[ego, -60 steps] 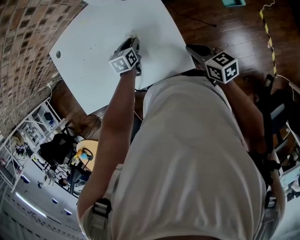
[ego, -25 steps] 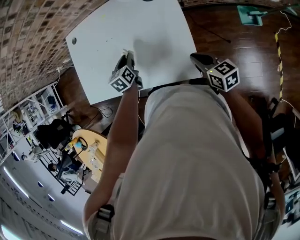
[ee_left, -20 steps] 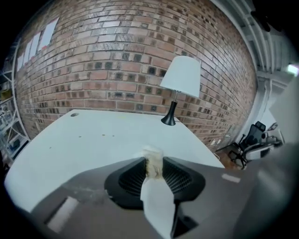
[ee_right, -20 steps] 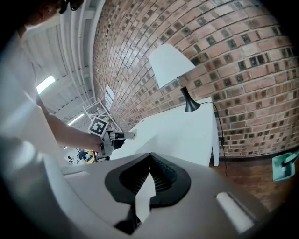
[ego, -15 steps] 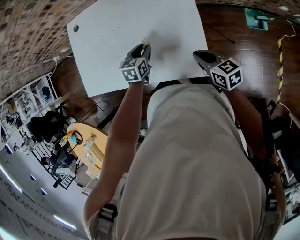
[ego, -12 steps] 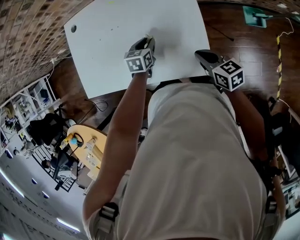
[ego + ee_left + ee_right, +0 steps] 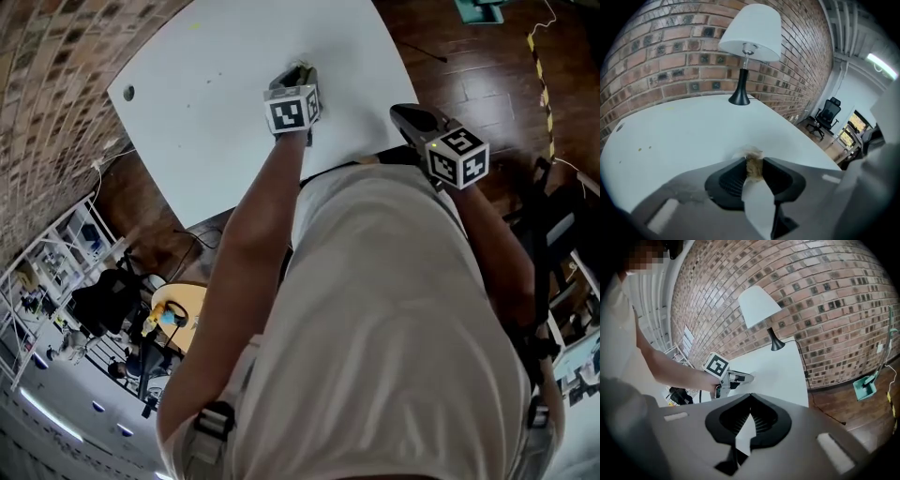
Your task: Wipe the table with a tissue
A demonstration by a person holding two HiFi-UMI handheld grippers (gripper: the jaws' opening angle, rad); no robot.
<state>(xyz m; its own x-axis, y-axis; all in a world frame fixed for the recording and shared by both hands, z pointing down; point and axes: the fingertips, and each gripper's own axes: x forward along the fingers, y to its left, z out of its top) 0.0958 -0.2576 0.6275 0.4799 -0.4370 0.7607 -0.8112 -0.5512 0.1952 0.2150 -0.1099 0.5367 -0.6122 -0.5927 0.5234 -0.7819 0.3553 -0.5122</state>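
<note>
L claw [image 7: 753, 165] is clamped on the tissue [image 7: 751, 153]. The wad sits btwn the pads and pokes out past the tips, w/ a loose flap trailing back under the claw. The claw is pitched down, so the wad's front looks to be on the table [image 7: 684, 136], roughly mid-top and nearer the right edge in the head view.

Key relation: the tissue is at the claw's own tip, so the wipe depends on where bare table lies from there. Most of it runs ahead toward the lamp [image 7: 750, 33] and off to the left. A stroke probably goes that way or back toward the body.

R claw [image 7: 750, 395] is closed w/ nothing in it. It hangs near the table's near right edge, well apart from the tissue, so L is the working hand.

Materials:
- Tissue: thin, soft, crumpled; white, w/ a brownish patch at the pinch.
- Table: smooth, matte white, rounded corner, a few tiny specks far left.
- Lamp: white shade on a black base.
- Brick wall [image 7: 670, 51] behind.
</note>
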